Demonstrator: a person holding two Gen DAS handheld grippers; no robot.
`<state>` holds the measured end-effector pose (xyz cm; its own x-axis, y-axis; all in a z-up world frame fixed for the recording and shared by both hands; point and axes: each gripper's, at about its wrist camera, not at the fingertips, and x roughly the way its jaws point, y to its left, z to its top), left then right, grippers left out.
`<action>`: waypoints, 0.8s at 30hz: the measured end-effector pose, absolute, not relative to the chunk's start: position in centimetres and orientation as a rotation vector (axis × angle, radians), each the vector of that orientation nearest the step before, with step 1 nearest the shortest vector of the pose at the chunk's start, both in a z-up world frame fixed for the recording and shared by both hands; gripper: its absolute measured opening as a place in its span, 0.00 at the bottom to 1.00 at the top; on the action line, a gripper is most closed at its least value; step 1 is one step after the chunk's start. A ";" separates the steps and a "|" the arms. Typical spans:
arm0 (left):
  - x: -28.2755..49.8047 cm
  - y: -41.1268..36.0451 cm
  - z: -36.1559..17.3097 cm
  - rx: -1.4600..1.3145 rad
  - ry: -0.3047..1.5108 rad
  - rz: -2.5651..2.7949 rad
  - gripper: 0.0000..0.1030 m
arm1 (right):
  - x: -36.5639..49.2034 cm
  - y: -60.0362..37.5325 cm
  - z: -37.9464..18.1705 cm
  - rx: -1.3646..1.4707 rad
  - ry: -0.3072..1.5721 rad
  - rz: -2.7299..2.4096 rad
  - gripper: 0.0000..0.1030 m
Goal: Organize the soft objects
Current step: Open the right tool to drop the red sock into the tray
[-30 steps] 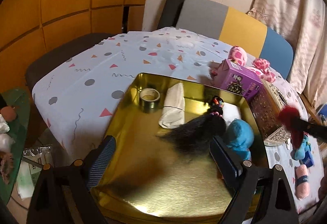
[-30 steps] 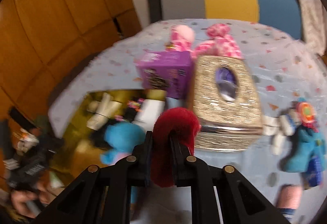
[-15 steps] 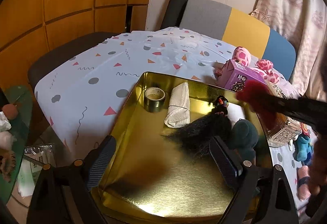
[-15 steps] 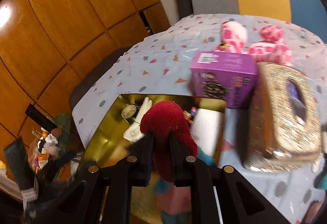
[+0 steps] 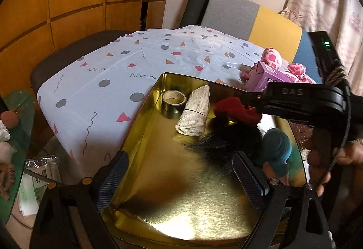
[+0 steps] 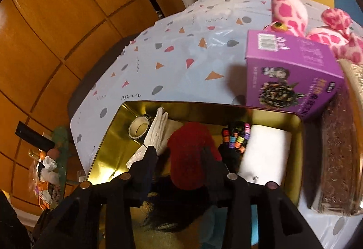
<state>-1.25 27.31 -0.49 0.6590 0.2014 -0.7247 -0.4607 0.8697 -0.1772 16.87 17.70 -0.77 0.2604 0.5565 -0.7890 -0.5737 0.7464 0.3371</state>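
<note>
The right gripper (image 5: 246, 102) covers part of the black hairpiece (image 5: 226, 142). The blue plush (image 5: 276, 146) sits blurred behind it. The glittery box (image 6: 340, 158) is cut off at the frame's edge.

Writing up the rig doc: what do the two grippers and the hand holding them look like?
Both are matte black plastic. The left gripper has dark blue ribbed pads and brass-coloured screws at the finger bases. The right gripper has black fingers; its body bears raised "DAS" lettering, a braided cord looped around the back, and a green LED behind. The bare hand shows no sleeve.
</note>
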 end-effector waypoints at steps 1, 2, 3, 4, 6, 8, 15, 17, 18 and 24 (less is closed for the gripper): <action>-1.2 27.2 -0.5 -0.365 0.765 0.383 0.91 | 16.6 17.2 -0.4 -0.018 1.047 0.766 0.40; -1.2 27.2 -0.5 -0.364 0.765 0.384 0.90 | 16.4 16.8 0.0 -0.016 1.036 0.765 0.40; -1.2 27.1 -0.5 -0.363 0.766 0.386 0.90 | 16.1 16.2 0.4 -0.014 1.022 0.762 0.40; -1.2 27.1 -0.5 -0.365 0.768 0.383 0.90 | 15.7 15.5 0.8 -0.011 1.004 0.760 0.40; -1.3 26.9 -0.4 -0.367 0.769 0.381 0.90 | 15.0 14.4 1.5 -0.014 0.975 0.751 0.40; -1.3 26.6 -0.1 -0.359 0.766 0.372 0.90 | 14.2 13.2 2.2 -0.030 0.941 0.739 0.40; -1.4 24.5 1.1 -0.294 0.742 0.333 0.91 | 11.4 8.2 3.1 -0.103 0.859 0.676 0.40; -1.3 23.9 1.4 -0.281 0.739 0.319 0.91 | 10.8 6.4 3.1 -0.108 0.850 0.649 0.40; -1.3 23.5 1.6 -0.275 0.736 0.310 0.91 | 10.6 5.5 3.0 -0.109 0.849 0.633 0.40; -0.8 21.2 2.5 -0.237 0.728 0.257 0.90 | 9.9 -1.7 2.6 -0.070 0.851 0.503 0.40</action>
<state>-0.81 21.24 2.50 0.7179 0.1483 -0.6802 -0.3119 0.9420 -0.1239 9.87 -1.67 2.64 0.5499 0.3971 -0.7348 -0.4519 0.8813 0.1381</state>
